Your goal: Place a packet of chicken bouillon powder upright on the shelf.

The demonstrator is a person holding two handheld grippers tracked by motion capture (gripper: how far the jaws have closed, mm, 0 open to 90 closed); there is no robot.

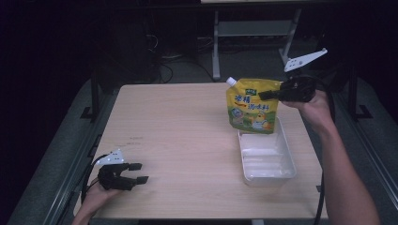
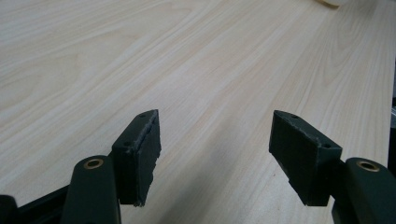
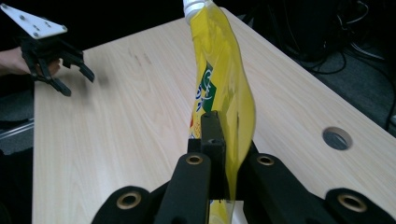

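Presently, the scene is set out as follows.

Right gripper [image 1: 270, 95]: held above the far right part of the table, its jaws pinched tight on the upper right edge of the yellow pouch; in the right gripper view [image 3: 224, 140] the pouch edge is seen clamped between the two black jaws.

Yellow pouch [image 1: 251, 105]: lifted clear of the table and hung upright from the grip, its lower edge over the far end of the white tray; a white spout is seen at its top left corner, and printed characters and a picture on its front. In the right gripper view the pouch [image 3: 219, 74] is seen edge-on.

White tray [image 1: 284, 161]: laid on the right side of the table, long side running near to far; whether the pouch touches its far rim cannot be told.

Left gripper [image 1: 138, 172]: rested low at the near left corner of the table, well apart from the pouch; its jaws are spread wide with nothing between them, as seen in the left gripper view [image 2: 215, 154].

Table [image 1: 178, 136]: pale wood, with a round cable hole [image 3: 337, 138] seen in the right gripper view.
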